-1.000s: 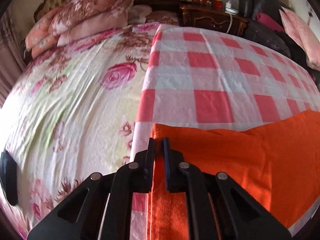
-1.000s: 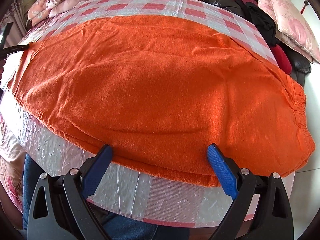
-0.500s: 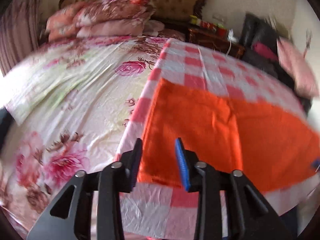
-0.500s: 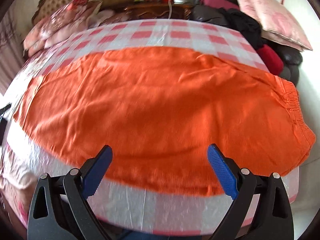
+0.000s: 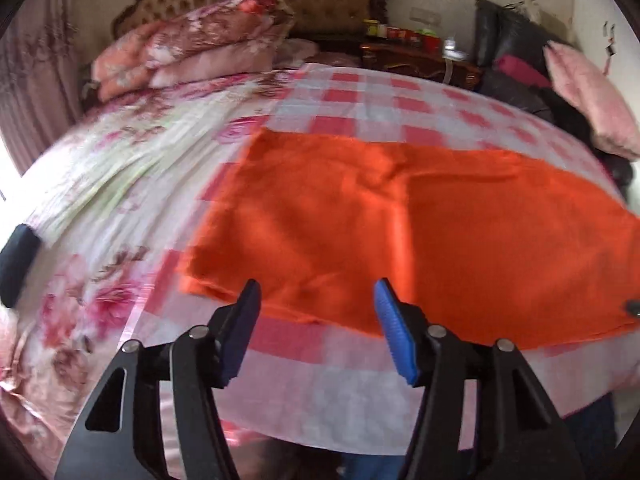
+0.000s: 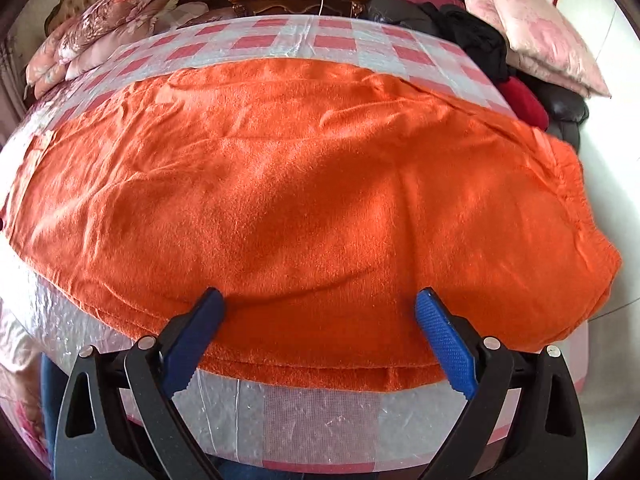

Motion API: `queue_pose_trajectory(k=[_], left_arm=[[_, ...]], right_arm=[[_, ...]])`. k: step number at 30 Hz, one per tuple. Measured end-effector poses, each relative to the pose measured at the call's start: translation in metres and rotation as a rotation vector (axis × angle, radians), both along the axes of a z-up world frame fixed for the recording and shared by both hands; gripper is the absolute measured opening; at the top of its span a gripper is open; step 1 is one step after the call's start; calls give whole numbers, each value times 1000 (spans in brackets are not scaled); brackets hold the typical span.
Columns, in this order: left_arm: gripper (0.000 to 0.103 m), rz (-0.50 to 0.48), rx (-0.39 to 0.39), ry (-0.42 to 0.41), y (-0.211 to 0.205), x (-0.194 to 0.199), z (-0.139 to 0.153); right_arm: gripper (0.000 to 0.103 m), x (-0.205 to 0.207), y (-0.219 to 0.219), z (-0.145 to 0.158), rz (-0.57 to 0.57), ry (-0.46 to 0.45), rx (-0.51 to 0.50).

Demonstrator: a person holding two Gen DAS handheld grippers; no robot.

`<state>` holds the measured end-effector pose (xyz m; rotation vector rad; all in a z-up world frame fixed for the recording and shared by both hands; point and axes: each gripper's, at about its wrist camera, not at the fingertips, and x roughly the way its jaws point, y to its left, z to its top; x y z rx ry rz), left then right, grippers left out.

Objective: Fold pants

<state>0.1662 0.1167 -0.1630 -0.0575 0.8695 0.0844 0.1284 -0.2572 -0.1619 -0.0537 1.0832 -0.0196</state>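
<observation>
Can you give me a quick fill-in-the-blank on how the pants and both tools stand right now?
1. The pants lie flat on the ____ cloth.
2. The pants' colour is ____.
3. The right tool stands ____ over the pants' near edge, gripping nothing.
4. The left tool holds ____ as it opens.

Missing words: checked; orange; open; nothing

Daylight everywhere, pretty bright, and it seems to pour in from the left, where the left wrist view blows out to white at its edge. That view is smeared with motion blur, so the orange pants and floral bedspread look soft. The right wrist view is sharp, with fabric nap visible and glare on the plastic checkered cover. Both bend hard at the edges, with dark corners.
</observation>
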Motion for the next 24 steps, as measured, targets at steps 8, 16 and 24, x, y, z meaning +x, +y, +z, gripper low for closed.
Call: queue_pose_trajectory(k=[8,16,24], left_arm=[[48,-107,-1,121,-59,29,-18],[54,-25,-62,172,-18,16,-18],[28,483,-324,83,120,-31,0]], right_arm=[[98,-3,-2,-2,26,-20,18],[99,-3,-3,-2,48,-44,27],[99,-2,-4,-2,99,-35,27]])
